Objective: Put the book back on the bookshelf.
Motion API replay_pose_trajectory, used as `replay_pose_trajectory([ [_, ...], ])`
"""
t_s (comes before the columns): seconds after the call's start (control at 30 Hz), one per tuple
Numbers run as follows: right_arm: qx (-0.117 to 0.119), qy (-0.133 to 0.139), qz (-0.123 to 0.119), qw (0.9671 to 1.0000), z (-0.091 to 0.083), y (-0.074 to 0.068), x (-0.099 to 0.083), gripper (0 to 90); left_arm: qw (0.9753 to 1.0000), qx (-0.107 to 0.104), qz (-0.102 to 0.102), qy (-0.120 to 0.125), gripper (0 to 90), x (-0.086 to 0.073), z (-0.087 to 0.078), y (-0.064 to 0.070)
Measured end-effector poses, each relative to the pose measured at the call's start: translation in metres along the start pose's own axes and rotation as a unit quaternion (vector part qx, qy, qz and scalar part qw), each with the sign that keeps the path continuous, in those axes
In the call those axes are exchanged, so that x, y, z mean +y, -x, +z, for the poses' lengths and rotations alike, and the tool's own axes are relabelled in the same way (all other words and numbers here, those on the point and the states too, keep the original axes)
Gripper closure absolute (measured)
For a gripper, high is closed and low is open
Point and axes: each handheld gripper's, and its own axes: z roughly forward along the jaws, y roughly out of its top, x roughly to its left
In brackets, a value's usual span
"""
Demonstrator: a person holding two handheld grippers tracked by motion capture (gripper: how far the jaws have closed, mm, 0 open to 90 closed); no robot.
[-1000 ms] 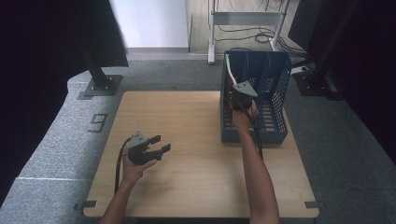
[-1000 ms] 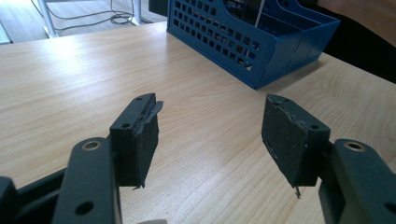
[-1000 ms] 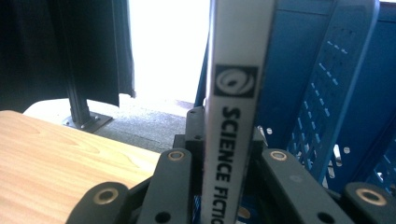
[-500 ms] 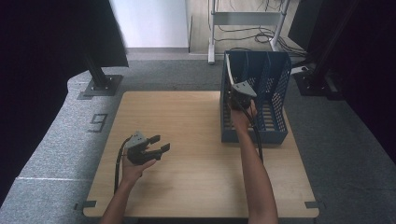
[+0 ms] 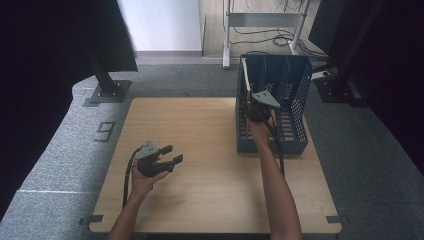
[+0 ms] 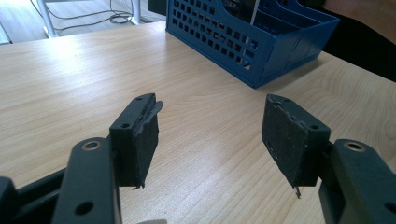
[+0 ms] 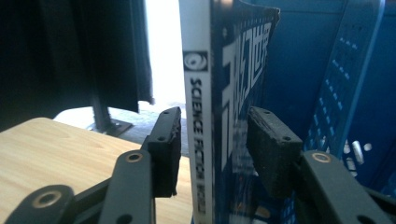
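Observation:
A thin book [image 7: 198, 140] with a white spine reading "SCIENCE FICTION WORLD" and a blue cover stands upright in the left slot of a blue perforated file rack [image 5: 296, 141]. In the high view the book [image 5: 244, 82] leans along the rack's left wall. My right gripper [image 7: 212, 116] is open, with one jaw on each side of the book's spine and the rack's blue walls [image 7: 327, 70] behind. From above, the right gripper [image 5: 252, 107] sits inside the rack's left side. My left gripper [image 5: 172, 154] is open and empty, low over the wooden table [image 5: 200, 125] at the front left, and points toward the rack [image 6: 261, 51].
The rack stands at the table's far right. A dark stand base [image 5: 106, 92] sits on the grey floor beyond the table's far left corner. A metal frame with cables [image 5: 260, 20] is behind the table. Bare wood lies ahead of the left gripper [image 6: 210, 105].

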Motion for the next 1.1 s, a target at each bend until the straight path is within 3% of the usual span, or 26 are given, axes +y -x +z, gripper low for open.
replay_pose_trajectory([
  [0.3,0.011,0.004,0.013,0.9999,-0.015,0.005,-0.005,52.3,1.0,0.0,0.002,0.0,36.4,0.001,0.0,0.002],
  [0.77,0.014,-0.01,-0.008,0.9998,-0.036,-0.001,-0.012,52.2,1.0,0.001,0.004,0.006,36.4,0.003,-0.004,0.003],
  [0.93,0.029,-0.025,-0.01,0.9992,-0.047,-0.004,-0.015,51.4,1.0,0.0,0.004,0.004,36.3,0.003,-0.003,0.004],
  [1.1,0.044,-0.018,-0.005,0.9989,-0.058,-0.007,-0.019,51.5,1.0,0.0,0.005,0.004,36.2,0.003,-0.004,0.004],
])
